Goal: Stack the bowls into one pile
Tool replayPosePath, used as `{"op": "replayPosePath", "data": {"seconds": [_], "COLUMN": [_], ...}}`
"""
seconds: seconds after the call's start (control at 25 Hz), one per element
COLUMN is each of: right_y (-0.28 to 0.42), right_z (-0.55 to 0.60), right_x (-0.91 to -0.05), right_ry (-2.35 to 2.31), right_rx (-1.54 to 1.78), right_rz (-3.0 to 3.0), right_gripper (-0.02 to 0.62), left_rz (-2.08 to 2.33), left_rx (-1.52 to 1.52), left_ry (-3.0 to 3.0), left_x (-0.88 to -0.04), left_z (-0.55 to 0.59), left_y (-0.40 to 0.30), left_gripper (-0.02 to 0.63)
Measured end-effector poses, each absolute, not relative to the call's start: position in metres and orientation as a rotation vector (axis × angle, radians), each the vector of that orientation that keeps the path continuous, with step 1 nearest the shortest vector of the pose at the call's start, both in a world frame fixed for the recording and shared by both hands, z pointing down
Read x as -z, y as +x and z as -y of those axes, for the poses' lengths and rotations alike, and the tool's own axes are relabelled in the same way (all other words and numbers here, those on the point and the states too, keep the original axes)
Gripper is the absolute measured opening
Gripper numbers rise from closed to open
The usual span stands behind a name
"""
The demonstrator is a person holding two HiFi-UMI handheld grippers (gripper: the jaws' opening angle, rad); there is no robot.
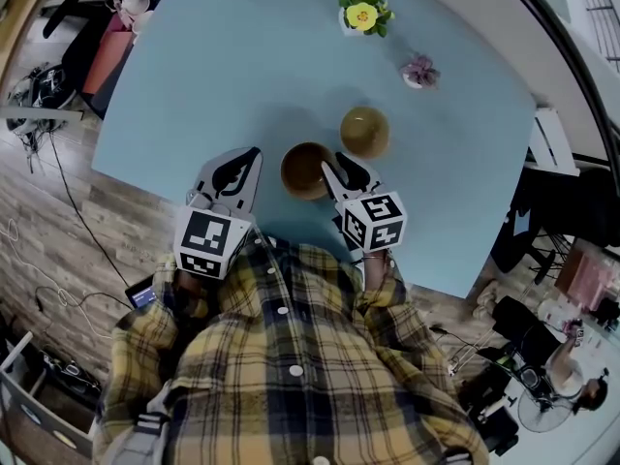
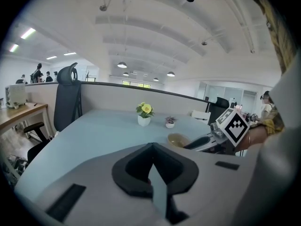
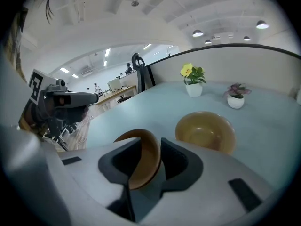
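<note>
The left gripper (image 1: 247, 163) hangs over the near edge of the light blue worktop (image 1: 242, 66) with its jaws fully closed and empty, probably only waiting aside. Just to its right stands the dark brown round bowl (image 1: 305, 170). Its near wall rises between the jaws of the right gripper (image 1: 334, 168), which stand partly apart around the rim and do not seem to press it. The yellowish-tan round bowl (image 1: 364, 132) stands just beyond, apart, likely the base for the pile.

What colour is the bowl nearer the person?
Brown. The bowl shows best in the head view.
</note>
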State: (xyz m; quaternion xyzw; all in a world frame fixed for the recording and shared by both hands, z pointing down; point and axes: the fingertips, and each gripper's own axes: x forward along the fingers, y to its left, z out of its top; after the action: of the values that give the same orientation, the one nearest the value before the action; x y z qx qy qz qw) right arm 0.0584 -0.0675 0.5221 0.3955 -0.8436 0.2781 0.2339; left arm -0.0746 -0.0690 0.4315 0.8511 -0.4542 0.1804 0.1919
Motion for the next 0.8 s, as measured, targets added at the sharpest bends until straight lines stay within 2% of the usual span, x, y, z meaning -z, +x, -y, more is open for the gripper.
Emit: {"op": "replayPosePath", "data": {"seconds": [0.12, 0.2, 0.52, 0.8], "right_y": [0.058, 0.058, 0.075, 0.135], "right_z": [0.069, 0.071, 0.085, 0.127], "right_x": [-0.520, -0.518, -0.484, -0.461], "right_ry": [1.095, 1.102, 1.211, 1.449], "right_rx": [-0.744, -0.739, -0.664, -0.611], "right_rz": [2.331, 2.341, 2.408, 2.392], "right_gripper": [0.152, 0.163, 0.181, 0.207], "left_rz": [1.268, 1.264, 1.248, 1.201], "left_rx": [-0.510, -0.509, -0.520, -0.543], "left_ry": [2.393, 2.396, 2.410, 2.434], "left_x": [-0.433, -0.433, -0.433, -0.435], "left_z": [0.070, 0.072, 0.077, 0.083], "left_y": [-0.072, -0.071, -0.066, -0.050], "left_gripper": [-0.009, -0.009, -0.009, -0.009]}}
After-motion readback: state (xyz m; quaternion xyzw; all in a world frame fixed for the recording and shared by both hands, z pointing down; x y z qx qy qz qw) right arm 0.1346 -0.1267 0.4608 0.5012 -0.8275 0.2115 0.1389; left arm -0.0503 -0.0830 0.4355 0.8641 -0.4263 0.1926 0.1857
